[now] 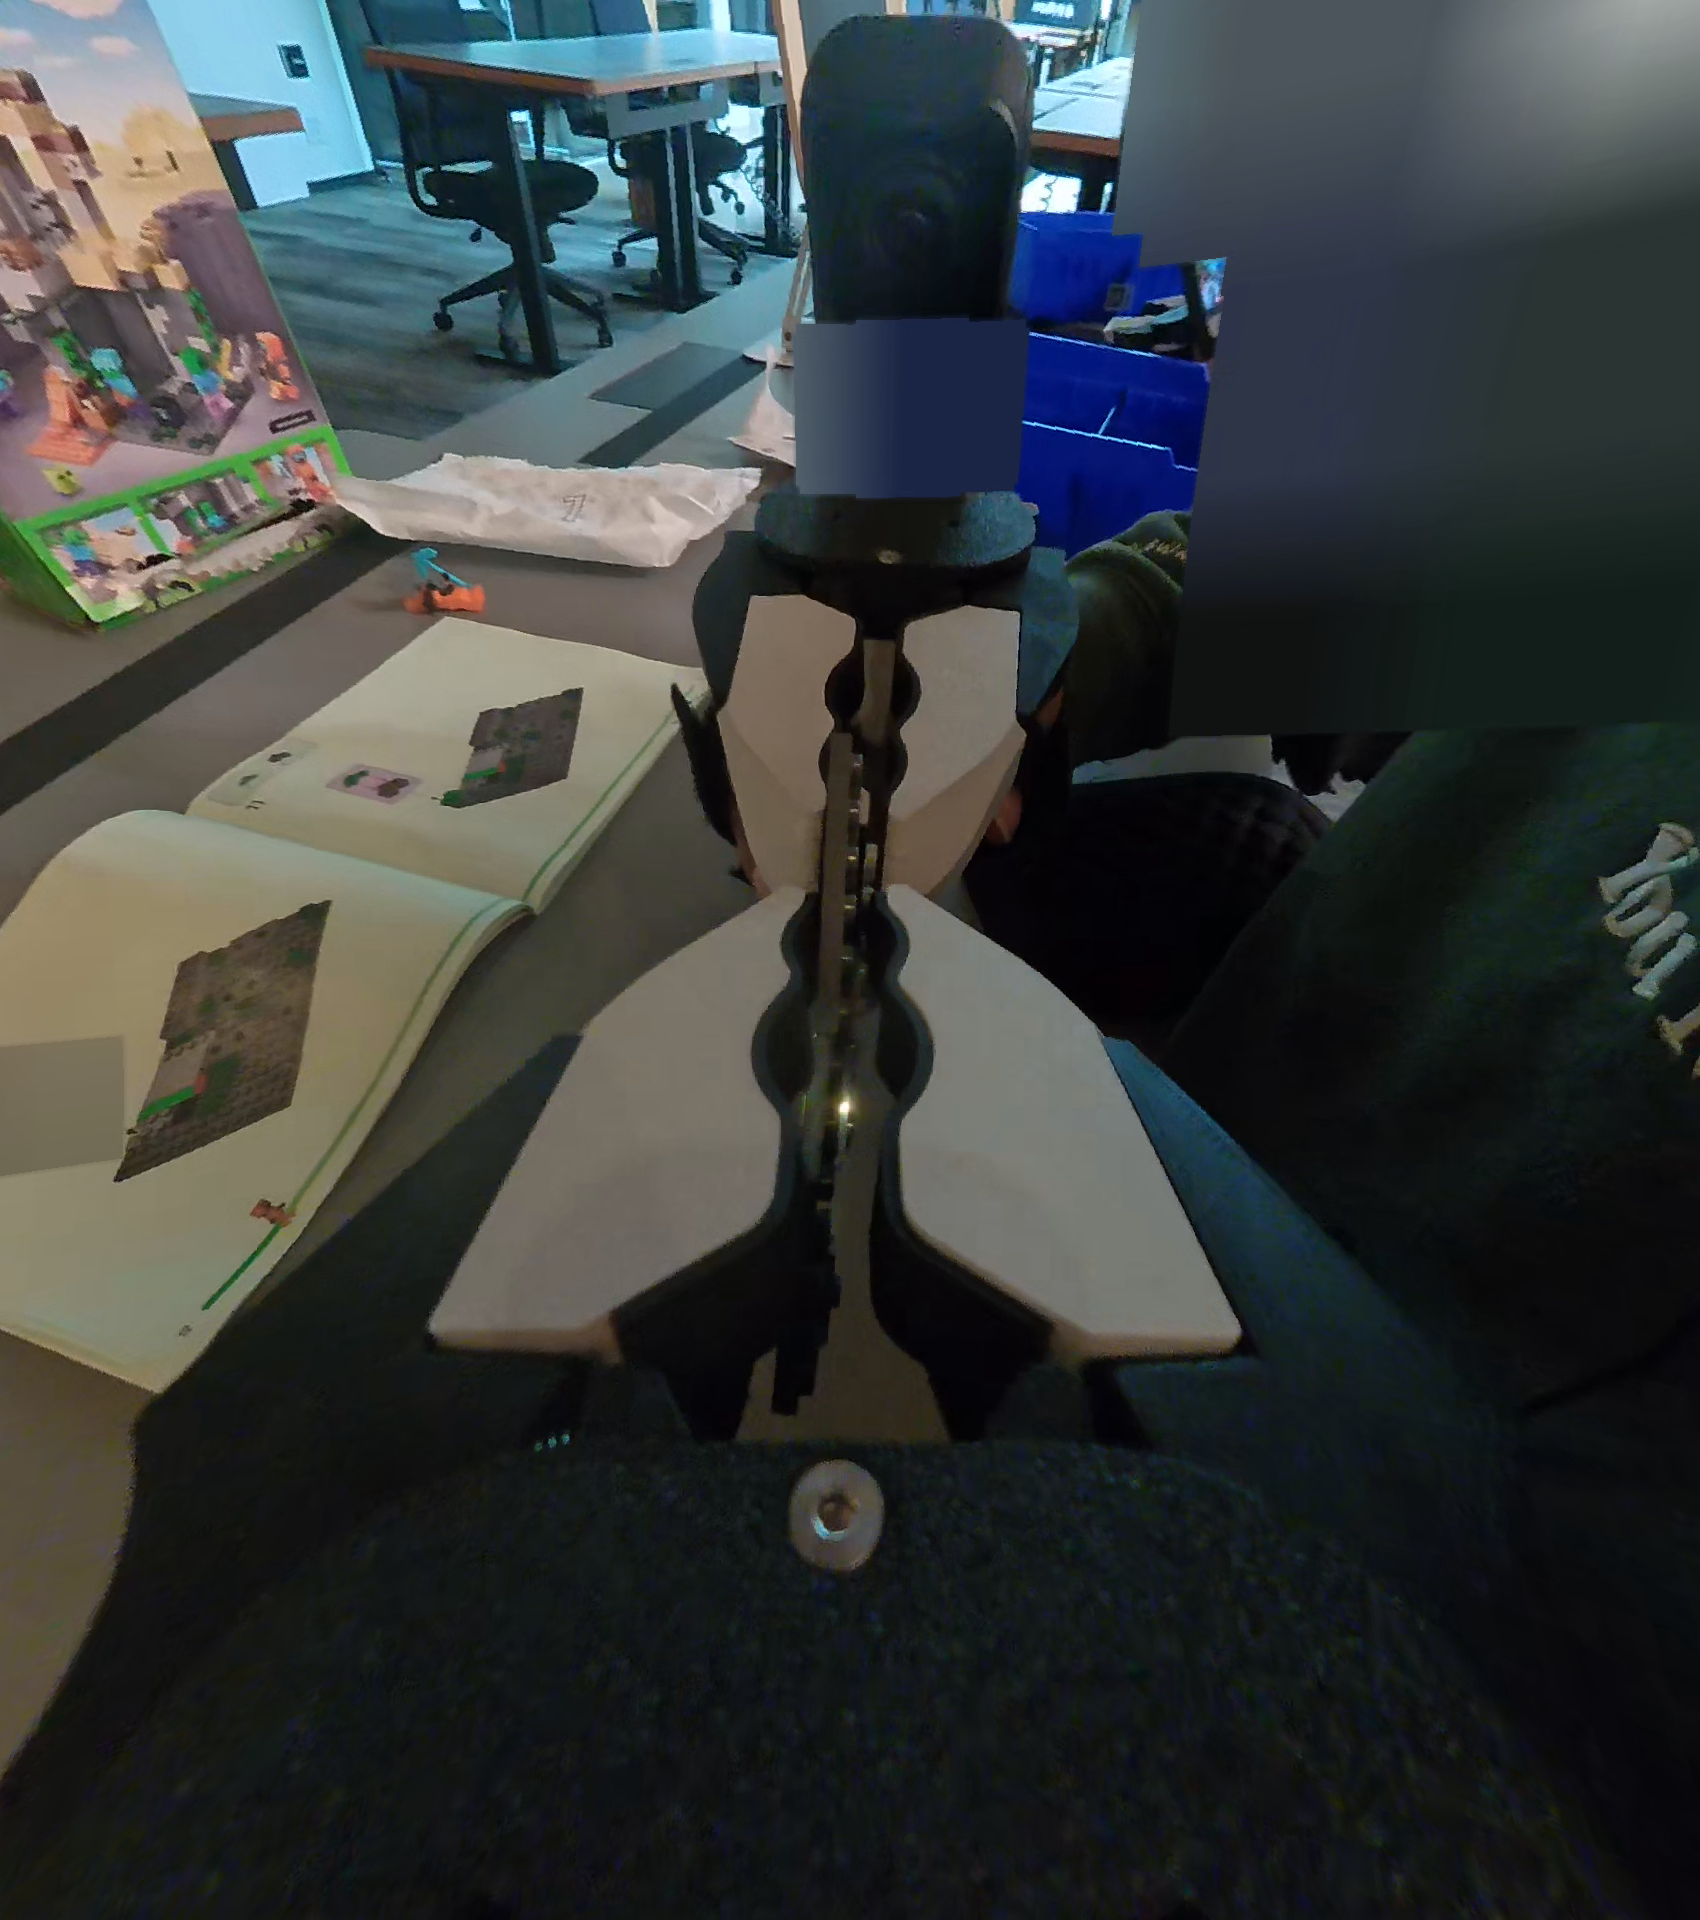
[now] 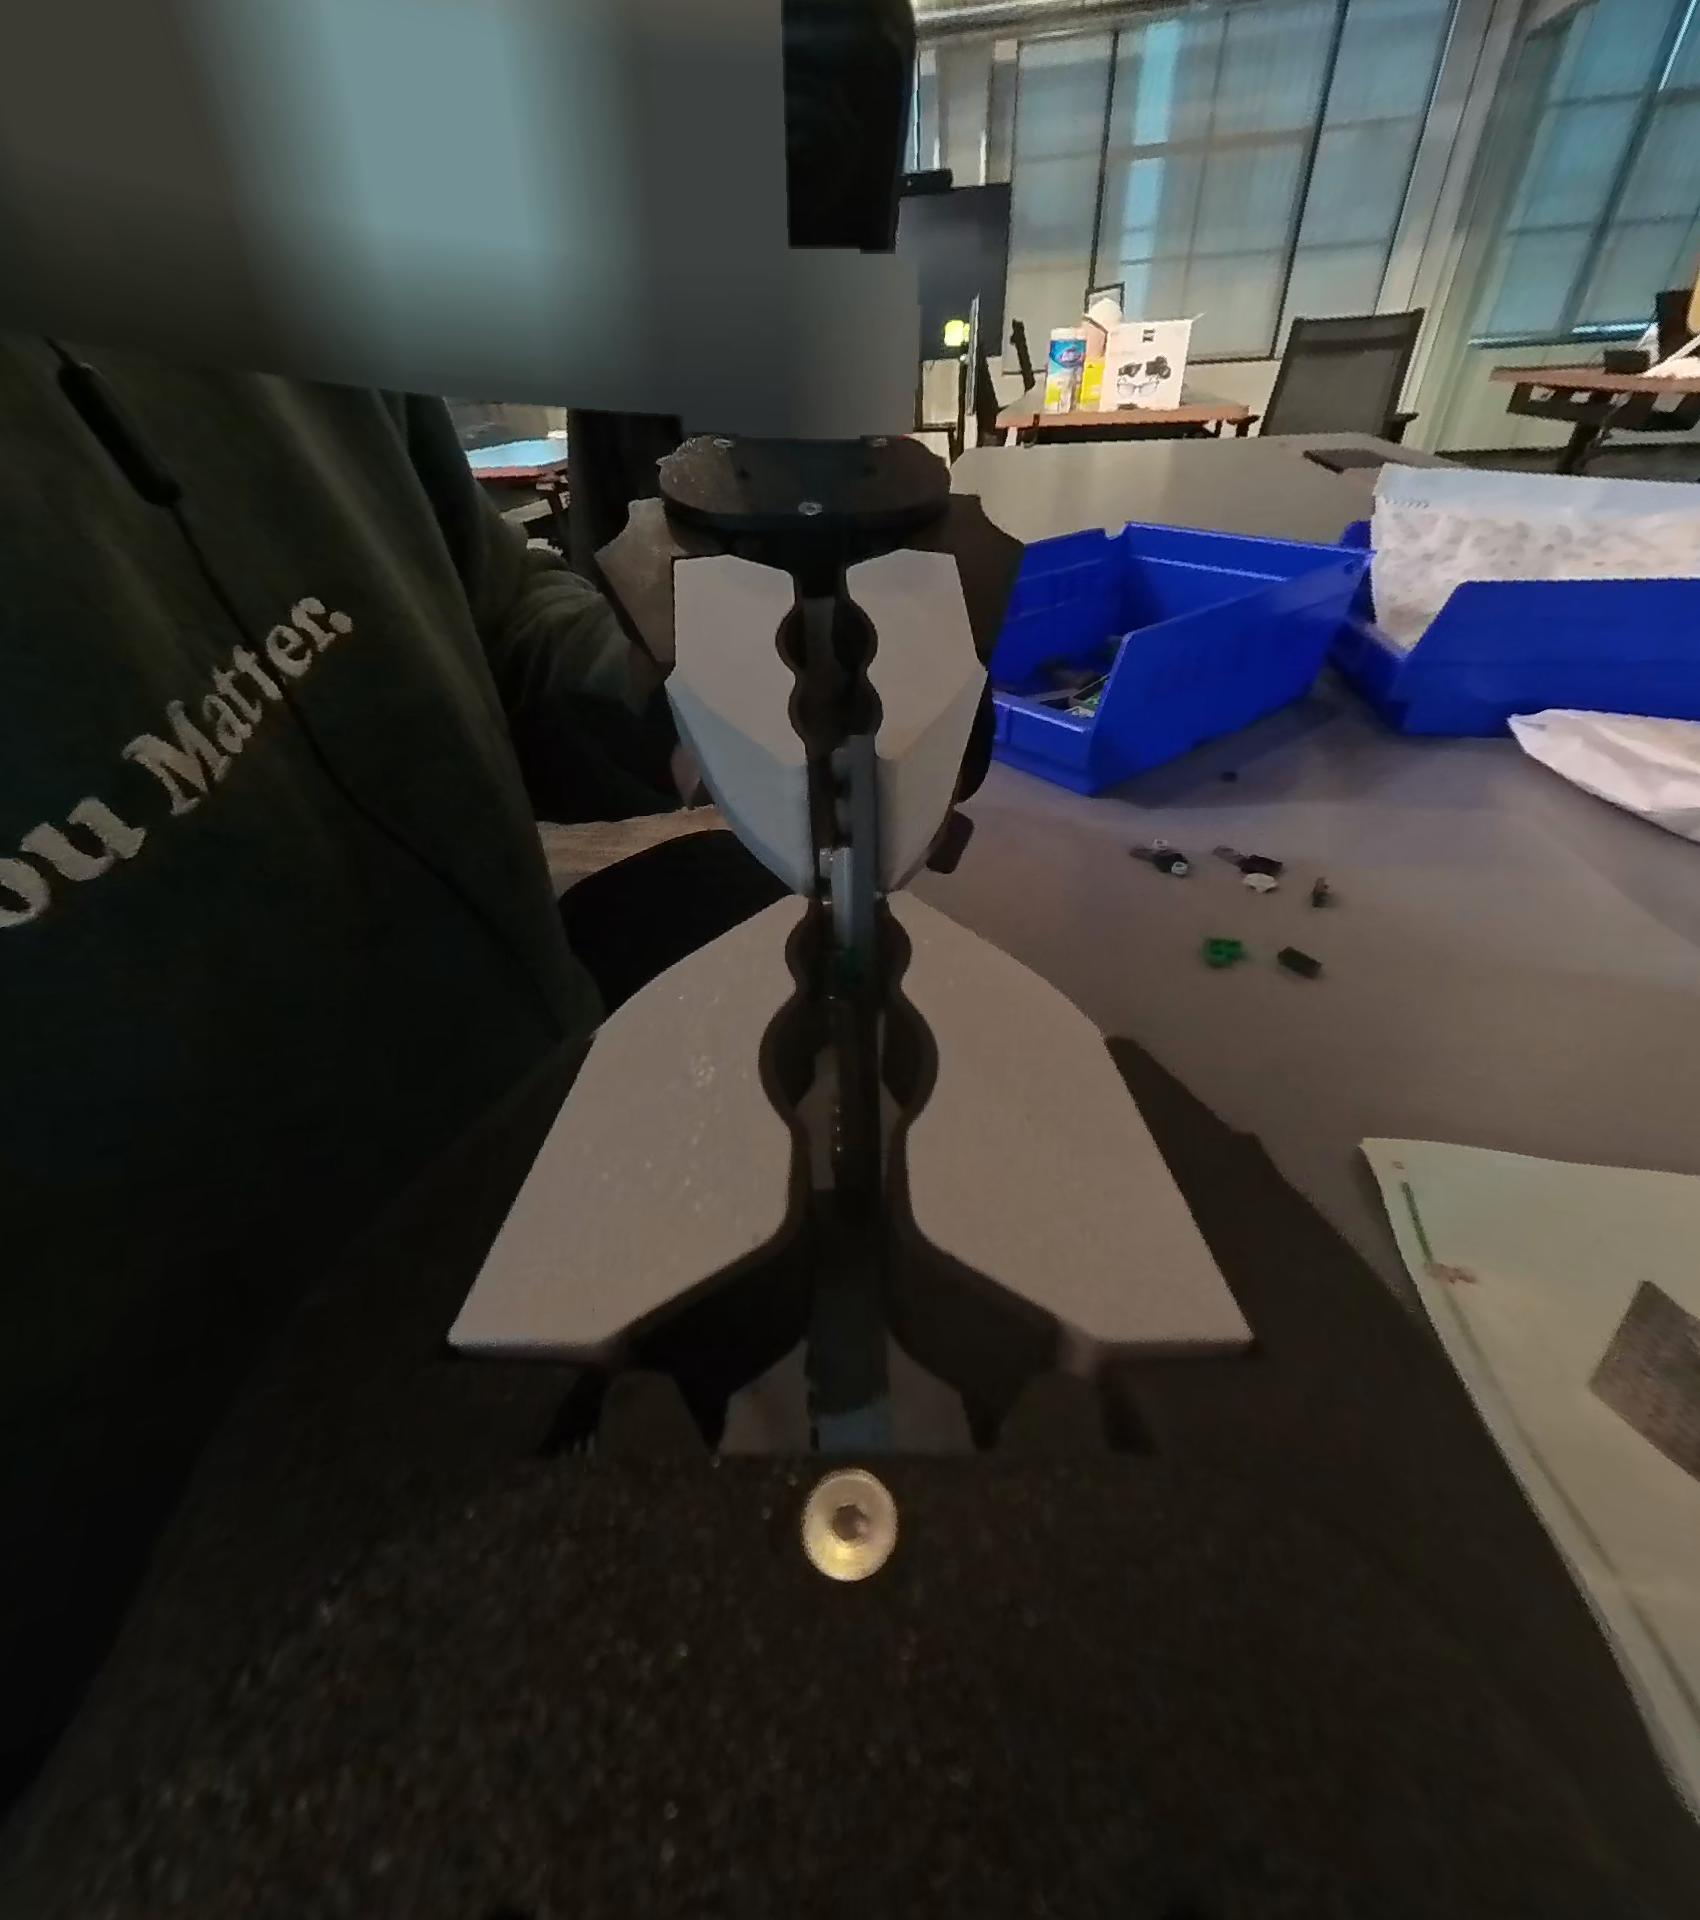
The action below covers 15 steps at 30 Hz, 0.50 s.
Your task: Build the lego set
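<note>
Left wrist view: the left gripper is clamped narrow on a flat grey lego plate seen edge-on, and the right gripper faces it from the far end, gripping the same plate. To the left of the plate an open instruction booklet lies on the grey table; beyond the booklet stand the lego box and a white paper bag, with a small orange and teal figure between bag and booklet. Right wrist view: the right gripper pinches the plate's edge, its fingers nearly together, opposite the left gripper. Right of the plate, loose small pieces lie scattered on the table, and behind them sit blue bins.
</note>
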Motion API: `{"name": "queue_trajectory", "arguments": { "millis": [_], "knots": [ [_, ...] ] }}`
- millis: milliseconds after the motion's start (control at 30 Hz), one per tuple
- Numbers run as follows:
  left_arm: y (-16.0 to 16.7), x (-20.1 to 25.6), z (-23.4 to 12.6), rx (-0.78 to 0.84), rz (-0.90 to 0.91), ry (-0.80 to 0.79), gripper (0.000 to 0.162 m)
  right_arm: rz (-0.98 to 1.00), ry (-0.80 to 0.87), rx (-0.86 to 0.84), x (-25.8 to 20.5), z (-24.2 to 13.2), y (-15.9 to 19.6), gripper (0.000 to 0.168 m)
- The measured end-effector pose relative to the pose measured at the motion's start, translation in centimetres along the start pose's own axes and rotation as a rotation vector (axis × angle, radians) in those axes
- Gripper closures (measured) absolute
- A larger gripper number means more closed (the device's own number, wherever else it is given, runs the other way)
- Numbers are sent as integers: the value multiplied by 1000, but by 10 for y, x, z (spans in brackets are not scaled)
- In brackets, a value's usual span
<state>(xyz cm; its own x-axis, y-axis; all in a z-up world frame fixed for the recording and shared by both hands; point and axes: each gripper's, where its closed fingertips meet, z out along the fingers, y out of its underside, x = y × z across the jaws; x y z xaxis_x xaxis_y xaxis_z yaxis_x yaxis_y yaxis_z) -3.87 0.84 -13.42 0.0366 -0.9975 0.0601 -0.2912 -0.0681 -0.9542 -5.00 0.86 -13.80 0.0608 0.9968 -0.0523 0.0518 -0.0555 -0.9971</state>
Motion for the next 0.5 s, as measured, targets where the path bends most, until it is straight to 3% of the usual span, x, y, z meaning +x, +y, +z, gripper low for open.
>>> {"name": "queue_trajectory", "arguments": {
  "millis": [233, 500],
  "knots": [
    [7, -13, 3, 76, -208, 51, 155, 106, 22, -109, 14, -3, 7, 153],
    [8, -32, -3, 237, -457, 109, 155, 224, 48, -292, 23, -37, 31, 136]
  ]
}}
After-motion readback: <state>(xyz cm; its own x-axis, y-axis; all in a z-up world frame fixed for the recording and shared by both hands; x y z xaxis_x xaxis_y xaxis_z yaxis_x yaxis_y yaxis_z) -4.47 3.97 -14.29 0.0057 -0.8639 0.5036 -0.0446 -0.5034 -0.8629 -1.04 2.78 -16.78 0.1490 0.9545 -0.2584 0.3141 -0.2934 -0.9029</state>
